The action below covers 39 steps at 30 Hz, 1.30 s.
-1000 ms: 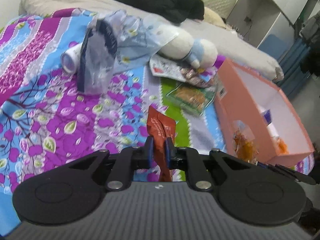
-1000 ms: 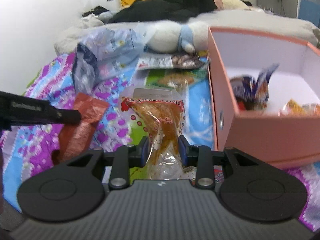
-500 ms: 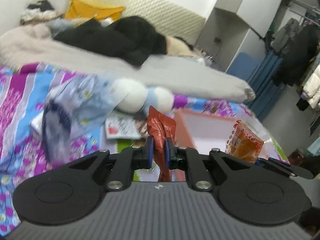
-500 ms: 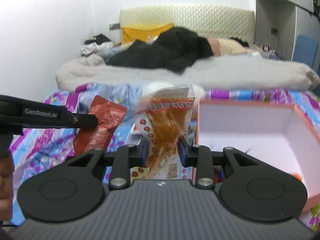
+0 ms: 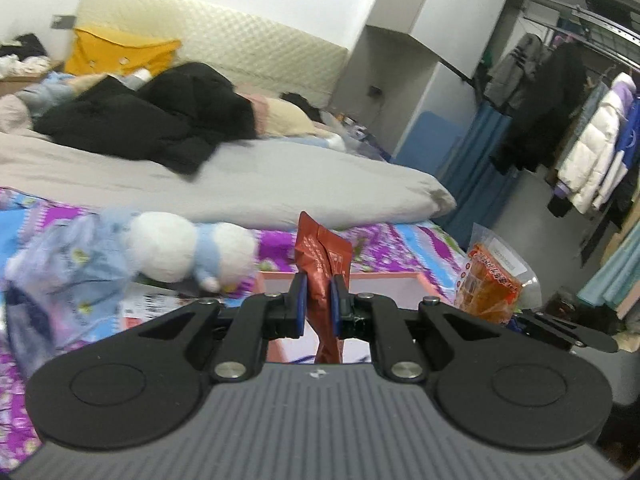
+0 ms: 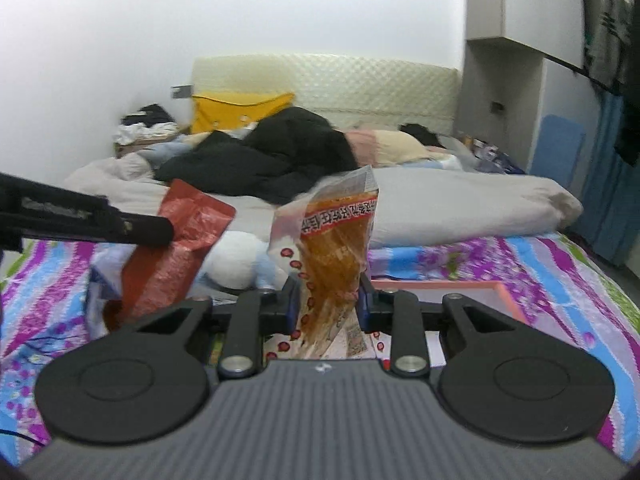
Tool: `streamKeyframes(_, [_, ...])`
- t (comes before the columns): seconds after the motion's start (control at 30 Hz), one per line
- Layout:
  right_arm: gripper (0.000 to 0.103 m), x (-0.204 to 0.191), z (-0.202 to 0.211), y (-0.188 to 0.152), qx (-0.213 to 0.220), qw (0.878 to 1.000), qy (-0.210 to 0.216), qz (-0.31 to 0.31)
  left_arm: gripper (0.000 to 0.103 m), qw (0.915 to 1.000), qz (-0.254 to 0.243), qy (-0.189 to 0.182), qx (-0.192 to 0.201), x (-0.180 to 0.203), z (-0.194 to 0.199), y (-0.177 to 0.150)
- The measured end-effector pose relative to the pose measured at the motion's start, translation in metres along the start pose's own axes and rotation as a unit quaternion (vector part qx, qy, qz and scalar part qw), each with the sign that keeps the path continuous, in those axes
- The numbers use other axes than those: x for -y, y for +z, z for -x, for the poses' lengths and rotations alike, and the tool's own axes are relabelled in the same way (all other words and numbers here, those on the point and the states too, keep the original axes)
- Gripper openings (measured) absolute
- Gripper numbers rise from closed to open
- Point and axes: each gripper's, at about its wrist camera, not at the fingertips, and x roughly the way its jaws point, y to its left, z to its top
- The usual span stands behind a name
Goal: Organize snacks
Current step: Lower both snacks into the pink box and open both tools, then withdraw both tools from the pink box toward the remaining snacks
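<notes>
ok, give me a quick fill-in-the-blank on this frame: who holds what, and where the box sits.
1. The left gripper is shut on the crinkled ____ foil snack packet.
2. The right gripper grips the clear bag of ____ snack strips.
3. The salmon-pink cardboard box rests on the floral ____.
4. The white and blue plush toy lies to the ____ of that box in the left wrist view.

Missing: red; orange; bedspread; left

A white and pale-blue plush toy (image 5: 188, 252) is lying on the floral purple and blue bedspread (image 6: 552, 268) at middle left. Behind it a grey duvet (image 5: 248, 184) is stretching across the frame, with black clothing (image 5: 160, 116) heaped on top. A yellow pillow (image 5: 116, 52) is leaning against the quilted cream headboard (image 5: 248, 52) at upper left. Coats are hanging on a rack (image 5: 592, 120) at far right.
</notes>
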Motion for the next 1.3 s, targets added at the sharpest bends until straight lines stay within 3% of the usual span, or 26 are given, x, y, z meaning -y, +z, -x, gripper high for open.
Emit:
streamKeyframes(0.27, [0.030,0.067,-0.039,-0.018,-0.071,0.996,-0.046,-0.021,0.014,0.9968,-0.006,-0.032,-0.072,0.046,-0.083,-0.009])
streamKeyframes(0.5, [0.031,0.106,-0.076,-0.065,-0.151,0.984,-0.090,-0.028,0.015,0.9869,-0.040,-0.010,-0.156,0.065,-0.151,-0.035])
streamKeyframes(0.7, [0.032,0.122,-0.093,-0.099,-0.193,0.976,-0.086,-0.046,0.015,0.9812,-0.055,0.005,-0.185,0.065,-0.181,-0.056])
streamKeyframes(0.97, [0.034,0.125,-0.098,-0.108,-0.202,0.974,-0.081,-0.062,0.016,0.9814,-0.055,0.025,-0.182,0.062,-0.176,-0.060])
streamKeyframes(1.0, [0.039,0.126,-0.099,-0.108,-0.200,0.974,-0.080,-0.063,0.018,0.9815,-0.059,0.034,-0.179,0.063,-0.174,-0.059])
streamKeyframes(1.03, [0.054,0.126,-0.097,-0.107,-0.197,0.975,-0.080,-0.065,0.030,0.9811,-0.061,0.042,-0.179,0.062,-0.174,-0.057])
streamKeyframes(1.07, [0.064,0.125,-0.095,-0.107,-0.190,0.977,-0.077,-0.065,0.052,0.9810,-0.060,0.046,-0.179,0.061,-0.172,-0.056])
streamKeyframes(1.13, [0.066,0.126,-0.093,-0.105,-0.184,0.978,-0.074,-0.069,0.067,0.9825,-0.066,0.054,-0.165,0.061,-0.165,-0.053])
streamKeyframes(1.3, [0.066,0.124,-0.084,-0.096,-0.165,0.981,-0.071,-0.076,0.067,0.9840,-0.092,0.051,-0.144,0.065,-0.145,-0.046])
